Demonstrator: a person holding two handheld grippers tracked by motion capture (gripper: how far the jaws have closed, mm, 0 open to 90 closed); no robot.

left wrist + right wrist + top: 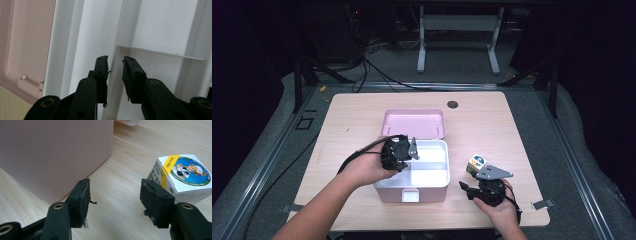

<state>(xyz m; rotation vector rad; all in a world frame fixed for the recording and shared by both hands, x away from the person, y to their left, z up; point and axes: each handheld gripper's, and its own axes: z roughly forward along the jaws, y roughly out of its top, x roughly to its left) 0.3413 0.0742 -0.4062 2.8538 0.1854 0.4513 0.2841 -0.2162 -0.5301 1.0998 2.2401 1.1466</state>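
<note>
A pink box [394, 192] stands open at mid-table, its lid [413, 123] laid back behind it. Inside sits a white divided tray [432, 175]. My left gripper [408, 154] reaches over the tray's left side. In the left gripper view its jaws stand a narrow gap apart, the left gripper [115, 65] closed on a thin upright wall of the white tray [160, 25]. My right gripper [481, 181] rests low on the table to the right of the box. It is the right gripper [115, 188], open and empty, with a small printed carton [183, 173] just past its right jaw.
The pink box wall [55, 152] rises close on the left of my right gripper. The small carton [476, 163] stands between the box and the table's right edge. A round cable hole [452, 104] lies at the far side. Bare wood [352, 125] surrounds the box.
</note>
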